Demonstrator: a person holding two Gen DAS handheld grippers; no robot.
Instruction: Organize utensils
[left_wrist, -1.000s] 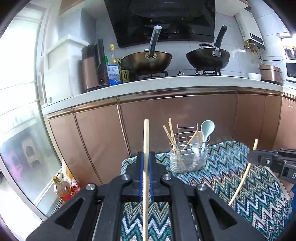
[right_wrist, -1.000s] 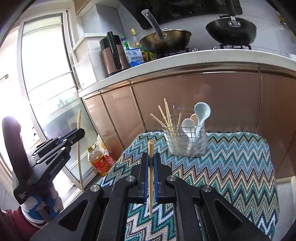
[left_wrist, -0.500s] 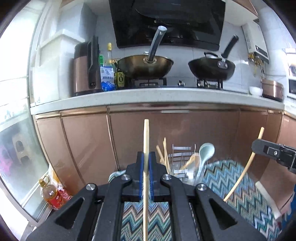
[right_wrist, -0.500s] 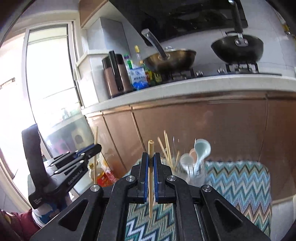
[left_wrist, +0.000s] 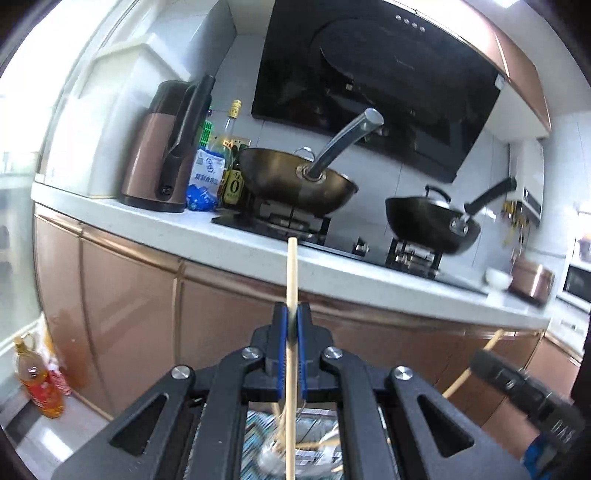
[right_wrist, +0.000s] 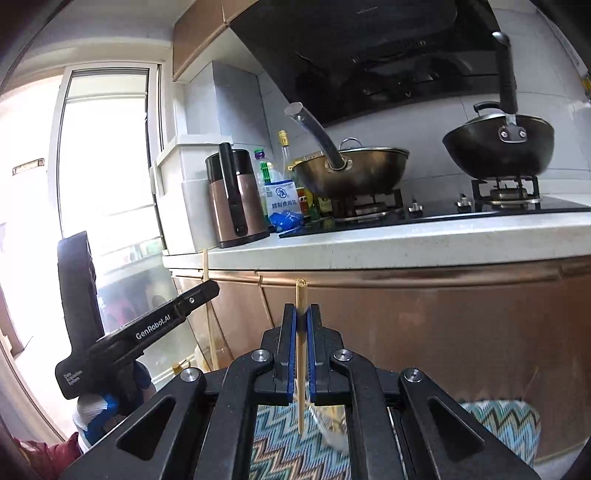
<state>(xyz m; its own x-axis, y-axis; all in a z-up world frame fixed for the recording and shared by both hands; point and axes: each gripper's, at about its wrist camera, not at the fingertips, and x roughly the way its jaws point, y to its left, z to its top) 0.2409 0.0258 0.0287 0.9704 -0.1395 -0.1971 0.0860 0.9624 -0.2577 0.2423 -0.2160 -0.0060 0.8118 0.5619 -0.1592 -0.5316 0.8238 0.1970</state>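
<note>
My left gripper is shut on a wooden chopstick that stands upright between its blue pads. My right gripper is shut on another wooden chopstick, also upright. The clear utensil holder with chopsticks and spoons shows blurred below the left gripper, and in the right wrist view just below the jaws. The left gripper also shows in the right wrist view at the left; the right gripper shows in the left wrist view at lower right.
A zigzag-patterned cloth covers the table under the holder. Behind it runs a counter with copper cabinet fronts, a kettle, bottles, a brass wok and a black wok. An oil bottle stands on the floor at left.
Both grippers have risen and tilted upward with their chopsticks. The holder has dropped to the bottom of both views, and the counter and stove fill more of the frame.
</note>
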